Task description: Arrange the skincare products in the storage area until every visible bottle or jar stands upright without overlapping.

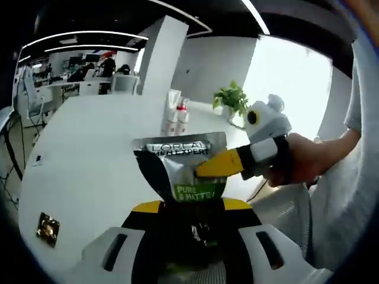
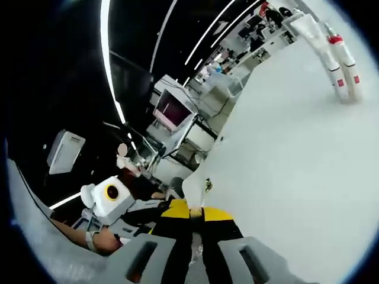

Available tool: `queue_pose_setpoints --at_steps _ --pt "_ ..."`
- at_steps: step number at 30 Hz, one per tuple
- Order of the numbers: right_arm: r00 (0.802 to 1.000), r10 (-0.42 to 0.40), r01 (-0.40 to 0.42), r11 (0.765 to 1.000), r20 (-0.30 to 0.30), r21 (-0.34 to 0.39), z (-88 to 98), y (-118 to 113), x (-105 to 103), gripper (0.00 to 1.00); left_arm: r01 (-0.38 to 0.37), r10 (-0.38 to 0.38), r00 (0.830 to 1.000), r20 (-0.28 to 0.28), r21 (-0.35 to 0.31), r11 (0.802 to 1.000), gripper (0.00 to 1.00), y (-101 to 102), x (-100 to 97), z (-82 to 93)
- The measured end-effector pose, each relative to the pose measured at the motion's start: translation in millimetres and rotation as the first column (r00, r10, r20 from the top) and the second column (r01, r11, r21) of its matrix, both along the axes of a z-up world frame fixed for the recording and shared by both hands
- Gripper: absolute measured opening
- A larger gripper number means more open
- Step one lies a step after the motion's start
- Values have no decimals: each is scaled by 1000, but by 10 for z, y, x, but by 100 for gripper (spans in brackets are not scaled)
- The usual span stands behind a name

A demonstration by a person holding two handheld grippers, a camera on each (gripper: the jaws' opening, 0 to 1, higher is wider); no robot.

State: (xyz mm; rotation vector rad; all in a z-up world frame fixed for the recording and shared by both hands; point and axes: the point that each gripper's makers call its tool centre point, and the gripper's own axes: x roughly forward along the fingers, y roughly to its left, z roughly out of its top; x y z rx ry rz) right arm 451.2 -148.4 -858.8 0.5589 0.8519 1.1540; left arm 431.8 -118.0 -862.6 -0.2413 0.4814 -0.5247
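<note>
Inspecting the scene, item by item:

Left claw (image 1: 190, 208): bottom centre of the left gripper view; its yellow-tipped jaws are pressed onto the lower end of the tube, pinching it.

Tube (image 1: 180, 161): silver and dark squeeze tube with a green band, printed "L'OREAL MEN EXPERT" and "PURE & MATTE"; held up in the centre of the left gripper view, crimped flat end uppermost, lifted off the counter.

Right claw (image 1: 204, 170): enters the left gripper view from the right, held by a person's hand (image 1: 299, 158); its yellow tip touches the tube's right side. In the right gripper view its own jaws (image 2: 195, 220) sit at bottom centre, drawn close together with a thin edge between them; what they grip cannot be made out there.

Counter (image 1: 89, 160): white, broad open surface to the left of the tube; its near edge curves along the lower left of the left gripper view.

Bottles (image 1: 177, 120): white with red parts, upright, upper centre of the left gripper view, well apart from the tube; labels too small to read.

Small gold item (image 1: 47, 228): lower left, near the counter edge; identity unclear.

Plant (image 1: 231, 99): upper right of centre, by the bright window.

Hidden: the tube's cap end is covered by the left claw.
</note>
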Motion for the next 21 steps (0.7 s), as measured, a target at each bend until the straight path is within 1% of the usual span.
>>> queue_pose_setpoints --at_steps 2,3,4,5,6,8,9,10,11,12,13,15,17,19,20,21 --pt "1000 -2 2 1000 8 -2 3 -48 40 0 -33 34 999 7 -56 998 35 69 17 54" --pt "1000 10 -10 1000 13 -5 2 -63 46 0 -41 41 999 1 -68 997 39 94 17 54" --pt "999 39 -39 999 6 -1 6 -71 20 0 -38 38 999 -6 -73 997 44 107 13 45" --pt "997 80 -80 997 -3 20 44 -73 -29 0 -40 40 999 -12 -83 996 49 116 20 34" --pt "996 84 -84 996 9 30 70 -80 -26 0 -40 38 999 -22 -98 994 56 108 25 27" --pt "991 133 -133 989 15 70 154 -84 -83 0 -8 1 999 -45 -152 988 63 25 3 27" --pt "984 178 -178 979 14 94 204 -81 -139 0 14 -26 998 -56 -193 981 63 -35 -22 50" --pt "979 203 -203 973 8 106 229 -86 -171 0 31 -44 998 -55 -213 977 60 -67 -37 68" --pt "973 230 -229 965 15 128 275 -79 -201 0 58 -74 996 -55 -248 967 55 -116 -65 98" --pt "968 251 -252 956 23 150 321 -73 -235 0 67 -84 995 -53 -272 960 51 -138 -72 124" --pt "963 270 -270 950 23 160 348 -74 -261 0 67 -86 995 -54 -280 957 49 -140 -73 127" --pt "955 295 -292 937 14 193 411 -71 -292 0 82 -104 993 -61 -286 955 48 -159 -95 119" --pt "943 331 -327 919 21 219 474 -72 -346 0 104 -133 989 -69 -324 940 43 -201 -134 146" --pt "941 337 -335 916 26 221 490 -69 -351 0 132 -164 985 -51 -383 914 36 -259 -164 235" --pt "939 344 -341 913 25 225 490 -70 -352 0 144 -178 983 -47 -405 903 29 -277 -181 265" --pt "936 351 -347 911 21 222 475 -73 -347 0 168 -205 978 -41 -427 888 25 -307 -214 299"
